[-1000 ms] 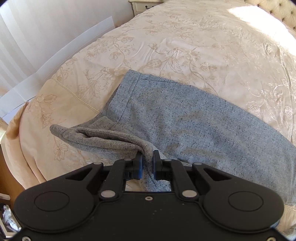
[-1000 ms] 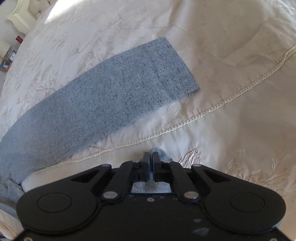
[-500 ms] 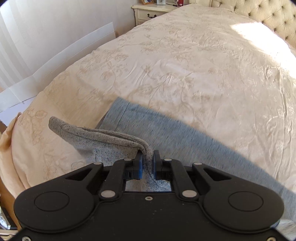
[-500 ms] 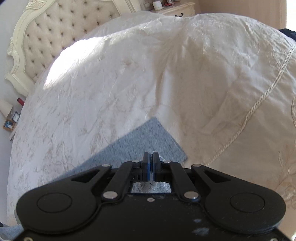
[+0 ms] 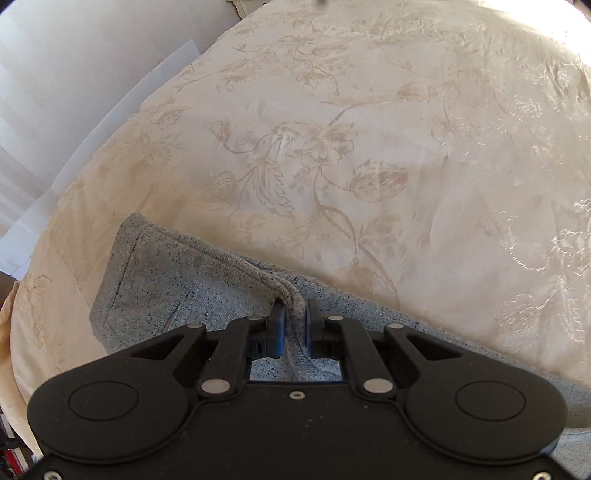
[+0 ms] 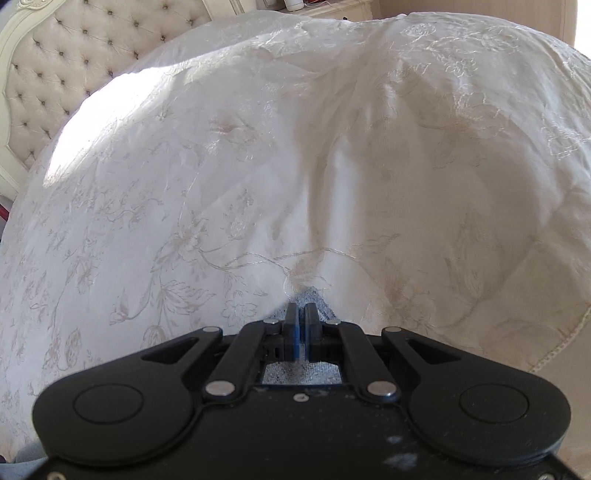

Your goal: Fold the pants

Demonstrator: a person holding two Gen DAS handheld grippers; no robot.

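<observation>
1. A cream bedspread [image 5: 369,155] embroidered with flowers and leaves covers the bed, partly sunlit.
2. A tufted, buttoned headboard [image 6: 66,62] in a pale carved frame stands at its far end.
3. A pale nightstand [image 6: 332,9] stands beyond the bed.

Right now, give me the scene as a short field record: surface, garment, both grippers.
surface: bed with a cream flowered bedspread
garment: grey pants, partly flat on the bedspread, one thick edge lifted
left gripper: shut on a bunched fold of the pants
right gripper: shut on a thin edge of the pants; only a small grey bit shows past its tips
background: tufted headboard in the right wrist view
fold state: not finished
</observation>
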